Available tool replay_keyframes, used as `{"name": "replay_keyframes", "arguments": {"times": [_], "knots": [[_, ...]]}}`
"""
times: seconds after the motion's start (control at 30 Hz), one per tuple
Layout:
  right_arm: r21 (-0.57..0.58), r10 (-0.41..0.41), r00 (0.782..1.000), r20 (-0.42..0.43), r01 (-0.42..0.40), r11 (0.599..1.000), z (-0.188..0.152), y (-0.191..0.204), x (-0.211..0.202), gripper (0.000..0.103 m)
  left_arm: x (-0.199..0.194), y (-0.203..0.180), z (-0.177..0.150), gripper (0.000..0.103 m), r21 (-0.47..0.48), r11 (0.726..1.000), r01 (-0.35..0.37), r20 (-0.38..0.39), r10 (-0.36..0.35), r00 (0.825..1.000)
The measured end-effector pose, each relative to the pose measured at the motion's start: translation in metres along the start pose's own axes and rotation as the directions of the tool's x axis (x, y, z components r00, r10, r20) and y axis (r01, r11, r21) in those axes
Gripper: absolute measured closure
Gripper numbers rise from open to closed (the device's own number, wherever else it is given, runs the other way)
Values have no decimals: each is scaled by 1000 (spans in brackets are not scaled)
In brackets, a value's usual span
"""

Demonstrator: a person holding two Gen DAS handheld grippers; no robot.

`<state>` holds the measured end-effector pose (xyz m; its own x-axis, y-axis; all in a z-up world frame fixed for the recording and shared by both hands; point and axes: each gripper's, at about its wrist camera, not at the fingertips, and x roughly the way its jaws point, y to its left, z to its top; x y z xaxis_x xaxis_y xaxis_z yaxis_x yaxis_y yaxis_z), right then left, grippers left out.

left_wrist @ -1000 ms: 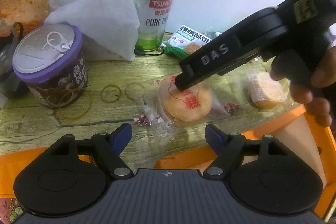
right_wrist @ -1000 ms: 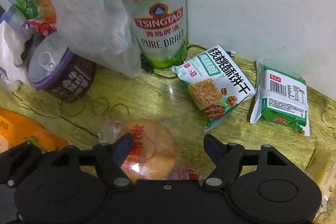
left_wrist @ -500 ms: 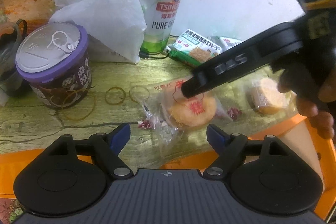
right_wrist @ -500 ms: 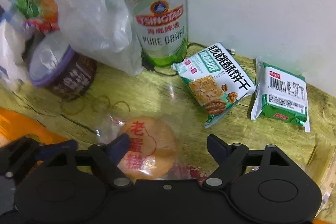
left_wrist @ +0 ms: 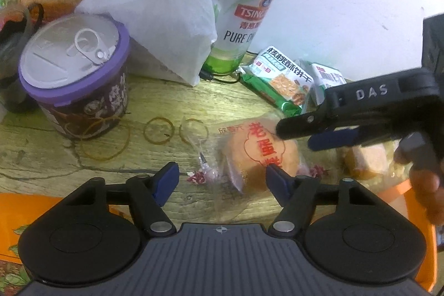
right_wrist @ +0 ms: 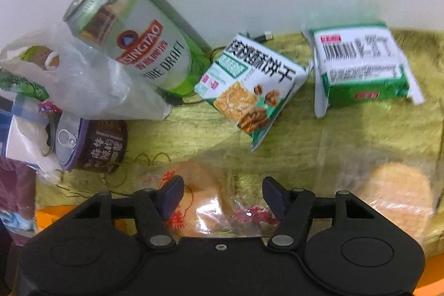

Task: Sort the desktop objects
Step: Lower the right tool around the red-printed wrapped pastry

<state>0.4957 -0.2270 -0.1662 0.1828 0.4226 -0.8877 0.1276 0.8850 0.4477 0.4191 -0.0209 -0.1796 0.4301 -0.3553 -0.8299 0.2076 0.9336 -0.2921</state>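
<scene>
A round cake in a clear wrapper with red characters (left_wrist: 258,151) (right_wrist: 194,185) lies on the wooden desk. My left gripper (left_wrist: 222,179) hovers just in front of it with jaws closing; the wrapper's left end lies between them and the right fingertip (left_wrist: 274,176) overlaps the cake's edge. My right gripper (left_wrist: 297,135) (right_wrist: 223,185) reaches in from the right over the cake's right side, jaws also closing, the crinkled wrapper end between them. I see no firm pinch by either gripper.
Behind stand a Tsingtao beer can (left_wrist: 247,10), a purple-rimmed tin (left_wrist: 75,74) and a white plastic bag (left_wrist: 155,18). A walnut biscuit packet (right_wrist: 249,85), a green packet (right_wrist: 360,65) and a second wrapped cake (right_wrist: 396,190) lie right. Rubber bands (left_wrist: 159,129) lie left; an orange tray (left_wrist: 405,193) borders the front.
Both pairs of jaws have narrowed. The right gripper slid right across the cake and rolled, tilting its view. The left gripper crept closer to the cake.
</scene>
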Motion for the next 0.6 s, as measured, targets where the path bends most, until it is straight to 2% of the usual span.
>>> {"name": "replay_keyframes", "arguments": {"times": [0.1,0.43,0.6], "knots": [[31,33,999,-10,-32,999,0,-4,5,41,5,2,2,42,-25,999,23,-22,-23,999],[116,124,990,-61,-117,986,1,-16,17,41,14,0,10,43,-17,998,63,-59,-64,996],[122,135,989,-60,-127,984,3,-16,20,40,15,0,11,43,-11,997,70,-60,-71,996]]}}
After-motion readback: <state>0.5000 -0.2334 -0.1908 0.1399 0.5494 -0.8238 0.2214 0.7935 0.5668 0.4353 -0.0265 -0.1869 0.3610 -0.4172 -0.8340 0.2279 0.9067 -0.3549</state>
